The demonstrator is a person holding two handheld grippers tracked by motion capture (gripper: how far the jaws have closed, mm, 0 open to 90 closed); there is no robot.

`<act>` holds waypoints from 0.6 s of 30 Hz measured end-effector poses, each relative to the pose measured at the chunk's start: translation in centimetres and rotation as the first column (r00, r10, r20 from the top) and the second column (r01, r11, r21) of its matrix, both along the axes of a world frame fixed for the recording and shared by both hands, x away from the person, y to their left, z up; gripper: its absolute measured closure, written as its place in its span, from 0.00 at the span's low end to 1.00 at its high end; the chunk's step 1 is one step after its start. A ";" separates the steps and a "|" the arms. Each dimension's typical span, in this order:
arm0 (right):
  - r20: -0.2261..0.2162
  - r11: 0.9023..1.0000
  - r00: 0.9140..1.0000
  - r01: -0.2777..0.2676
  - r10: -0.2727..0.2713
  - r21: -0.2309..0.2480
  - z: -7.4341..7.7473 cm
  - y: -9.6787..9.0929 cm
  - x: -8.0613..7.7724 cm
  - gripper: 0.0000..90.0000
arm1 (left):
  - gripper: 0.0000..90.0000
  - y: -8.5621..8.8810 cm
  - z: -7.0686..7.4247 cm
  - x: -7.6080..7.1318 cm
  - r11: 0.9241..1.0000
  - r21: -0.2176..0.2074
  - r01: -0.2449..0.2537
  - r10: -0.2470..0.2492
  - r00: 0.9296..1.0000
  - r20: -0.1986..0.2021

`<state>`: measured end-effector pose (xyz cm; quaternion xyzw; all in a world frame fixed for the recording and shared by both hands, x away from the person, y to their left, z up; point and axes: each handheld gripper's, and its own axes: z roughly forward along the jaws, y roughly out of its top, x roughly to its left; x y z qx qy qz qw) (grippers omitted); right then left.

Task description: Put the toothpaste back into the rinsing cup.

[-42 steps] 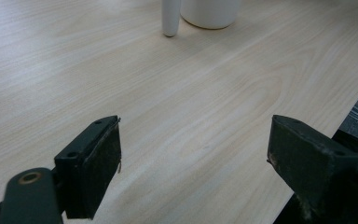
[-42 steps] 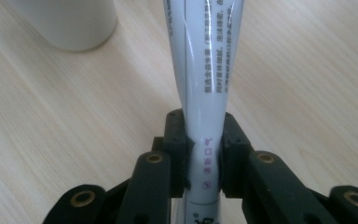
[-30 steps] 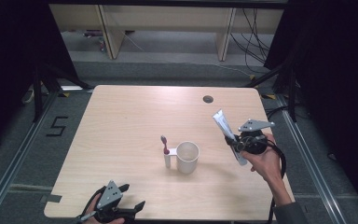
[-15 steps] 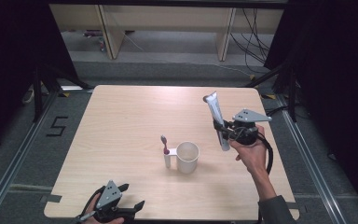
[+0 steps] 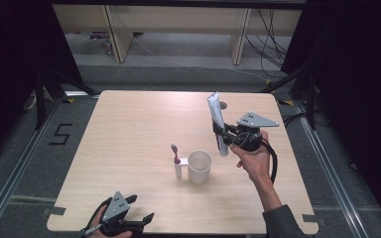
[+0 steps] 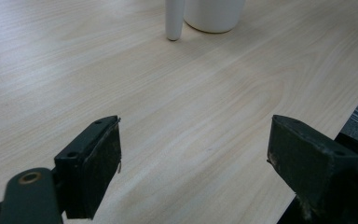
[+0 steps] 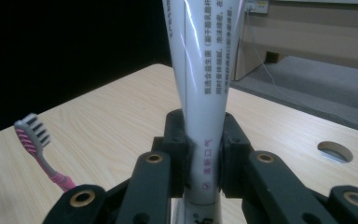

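My right gripper [image 5: 224,133] is shut on a white toothpaste tube [image 5: 217,124], held upright above the table to the right of a white cup [image 5: 199,167]. Seen from the right gripper view, the tube [image 7: 204,84] is pinched between the two black jaws of that gripper [image 7: 204,156]. A pink toothbrush [image 5: 175,153] stands in a small white holder [image 5: 178,168] at the cup's left, and its bristled head [image 7: 33,130] shows low on the left there. My left gripper [image 5: 138,208] rests open at the table's front edge. Nothing lies between the jaws of my left gripper [image 6: 193,158].
The wooden table [image 5: 129,129] has a round cable hole [image 5: 222,104] near its back edge, just behind the tube. The cup base [image 6: 213,15] and holder foot [image 6: 174,21] stand well beyond the left gripper. Dark floor and metal rails surround the table.
My right hand has carried the tube left and slightly up, toward the cup, and turned it from slanted to nearly upright. The left gripper has not moved.
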<state>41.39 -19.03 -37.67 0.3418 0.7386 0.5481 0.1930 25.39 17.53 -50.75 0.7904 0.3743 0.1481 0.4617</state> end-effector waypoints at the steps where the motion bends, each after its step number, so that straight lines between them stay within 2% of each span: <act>1: 0.030 1.000 1.000 0.001 0.000 -0.018 0.1 0.0 0.1 0.86 | 0.19 -0.1 0.0 0.0 1.000 -0.007 -0.005 0.005 1.000 0.001; 2: 0.024 1.000 1.000 -0.004 0.004 0.000 0.1 0.2 0.1 0.86 | 0.19 0.0 0.0 0.1 1.000 0.011 0.001 -0.001 1.000 0.003; 3: 0.012 1.000 1.000 -0.010 0.010 0.010 0.1 0.3 0.0 0.86 | 0.19 0.0 0.0 0.1 1.000 0.005 0.002 -0.002 1.000 -0.001; 4: 0.020 1.000 1.000 -0.008 0.008 0.010 0.0 0.4 0.1 0.86 | 0.19 0.0 0.0 0.1 1.000 0.009 0.005 -0.005 1.000 0.001; 6: -0.006 0.999 1.000 -0.017 0.017 0.032 0.0 0.8 -0.2 0.86 | 0.19 0.0 0.0 0.1 1.000 0.005 0.003 -0.003 1.000 0.002; 7: 0.020 0.999 0.999 -0.035 0.035 0.024 0.0 0.9 -0.1 0.85 | 0.19 0.0 0.0 0.1 1.000 0.005 0.002 -0.002 1.000 0.001; 10: -0.002 0.998 0.999 -0.041 0.041 0.046 -0.2 1.3 -0.2 0.86 | 0.19 0.0 0.0 0.0 1.000 0.013 0.004 -0.004 1.000 -0.003; 11: 0.001 0.999 0.999 -0.040 0.040 0.037 -0.3 1.4 -0.2 0.85 | 0.19 0.0 0.0 0.1 1.000 0.005 0.005 -0.005 1.000 0.000; 14: -0.001 0.997 0.999 -0.054 0.054 0.059 -0.5 1.9 -0.3 0.85 | 0.19 0.0 0.0 0.0 1.000 0.013 0.004 -0.004 1.000 -0.002; 16: -0.003 0.997 0.998 -0.064 0.064 0.049 -0.6 2.2 -0.4 0.85 | 0.19 0.0 0.0 0.1 1.000 0.011 0.005 -0.005 1.000 -0.003; 18: -0.003 0.996 0.997 -0.072 0.072 0.061 -0.7 2.5 -0.5 0.85 | 0.19 0.0 0.0 0.1 1.000 0.009 0.002 -0.002 1.000 -0.002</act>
